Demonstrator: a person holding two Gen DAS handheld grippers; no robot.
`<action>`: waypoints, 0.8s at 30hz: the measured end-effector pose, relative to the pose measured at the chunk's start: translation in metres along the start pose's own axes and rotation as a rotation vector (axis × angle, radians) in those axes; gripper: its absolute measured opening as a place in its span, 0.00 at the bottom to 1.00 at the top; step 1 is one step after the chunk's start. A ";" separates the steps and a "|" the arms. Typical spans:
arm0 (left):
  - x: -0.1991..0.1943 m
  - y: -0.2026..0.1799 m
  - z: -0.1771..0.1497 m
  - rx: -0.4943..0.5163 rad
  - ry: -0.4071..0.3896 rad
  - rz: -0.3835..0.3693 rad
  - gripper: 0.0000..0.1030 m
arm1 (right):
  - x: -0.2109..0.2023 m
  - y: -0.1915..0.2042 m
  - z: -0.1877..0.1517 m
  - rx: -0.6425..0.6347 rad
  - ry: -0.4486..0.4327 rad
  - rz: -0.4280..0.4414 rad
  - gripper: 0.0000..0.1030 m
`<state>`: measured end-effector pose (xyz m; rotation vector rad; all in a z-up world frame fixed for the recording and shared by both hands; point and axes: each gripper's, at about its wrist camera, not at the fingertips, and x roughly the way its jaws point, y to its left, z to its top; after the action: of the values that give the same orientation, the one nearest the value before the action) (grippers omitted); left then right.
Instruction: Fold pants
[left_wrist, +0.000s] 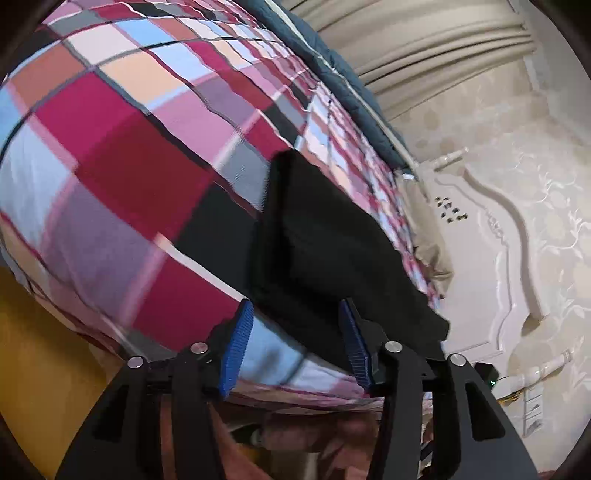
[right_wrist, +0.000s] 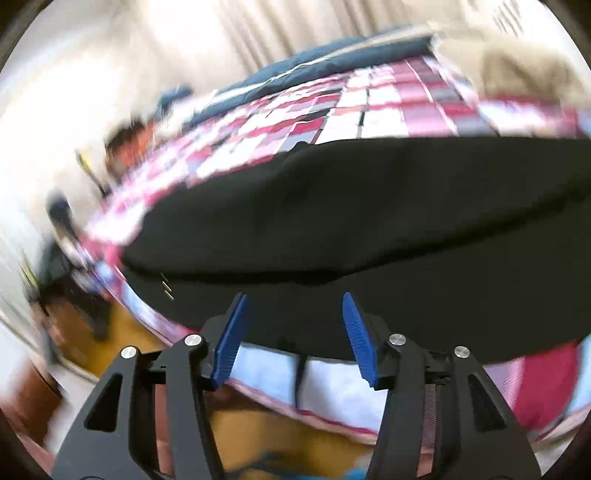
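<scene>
Black pants (left_wrist: 325, 251) lie flat on a bed covered with a red, pink and blue checked sheet (left_wrist: 122, 155). In the left wrist view my left gripper (left_wrist: 295, 310) is open and empty, its blue pads just in front of the near end of the pants. In the right wrist view the pants (right_wrist: 369, 214) spread wide across the sheet (right_wrist: 369, 96). My right gripper (right_wrist: 293, 299) is open and empty, hovering at the near edge of the pants. This view is blurred by motion.
A dark blue quilt (left_wrist: 332, 62) lies along the far side of the bed. A cream headboard (left_wrist: 491, 236) and patterned wall stand at the right. Yellow-brown floor (left_wrist: 40, 350) shows below the bed edge. A beige pillow (right_wrist: 524, 74) sits at the bed's far end.
</scene>
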<state>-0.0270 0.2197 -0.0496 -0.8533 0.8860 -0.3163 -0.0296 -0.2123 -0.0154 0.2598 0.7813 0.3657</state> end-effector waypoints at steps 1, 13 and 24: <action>0.003 -0.004 -0.003 -0.011 -0.007 -0.005 0.56 | 0.002 -0.005 0.001 0.059 0.001 0.037 0.52; 0.039 -0.016 0.005 -0.131 -0.065 -0.021 0.56 | 0.032 -0.025 -0.010 0.489 0.007 0.318 0.61; 0.051 -0.013 0.016 -0.214 -0.092 -0.009 0.56 | 0.048 -0.022 -0.008 0.600 -0.101 0.315 0.61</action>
<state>0.0184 0.1909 -0.0622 -1.0618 0.8404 -0.1897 0.0011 -0.2114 -0.0589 0.9647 0.7367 0.4039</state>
